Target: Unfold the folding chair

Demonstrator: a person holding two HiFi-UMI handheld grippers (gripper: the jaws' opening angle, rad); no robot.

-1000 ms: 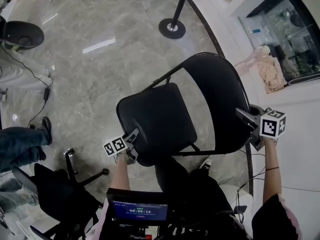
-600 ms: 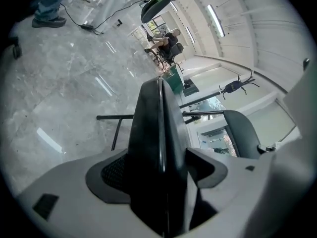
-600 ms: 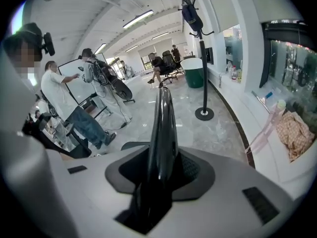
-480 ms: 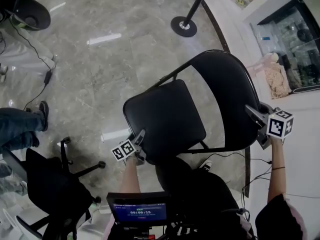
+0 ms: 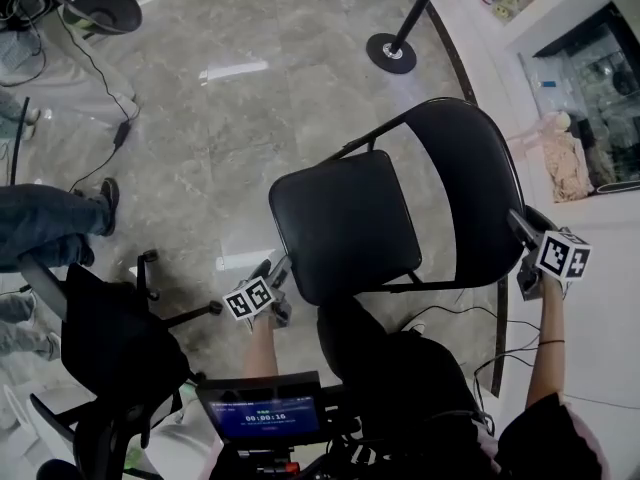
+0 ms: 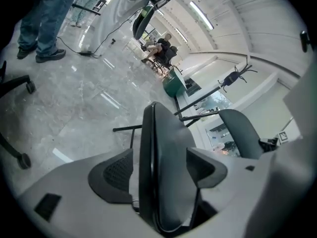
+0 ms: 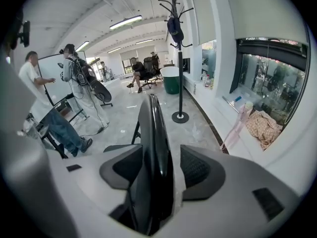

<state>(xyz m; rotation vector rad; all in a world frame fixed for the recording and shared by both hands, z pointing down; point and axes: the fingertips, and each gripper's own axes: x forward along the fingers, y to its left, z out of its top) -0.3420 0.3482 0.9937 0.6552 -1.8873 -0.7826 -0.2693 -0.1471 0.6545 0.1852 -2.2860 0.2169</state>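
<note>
The black folding chair stands opened out on the marble floor, its seat lying flat in front of the curved backrest. My left gripper is at the seat's near front corner. In the left gripper view the seat's edge fills the gap of that gripper, which is shut on it. My right gripper is at the backrest's top rim. Its jaws are opening; the rim stands between them in the right gripper, with a thin gap beside the right pad.
A black office chair stands at the lower left, close to a person's legs in jeans. A stanchion base is on the floor beyond the chair. A coat rack and several people stand further back. A screen is by my body.
The head view has swung, so chair and grippers sit further right. My left gripper has moved across with the seat's front corner. The right gripper stays at the backrest's rim.
</note>
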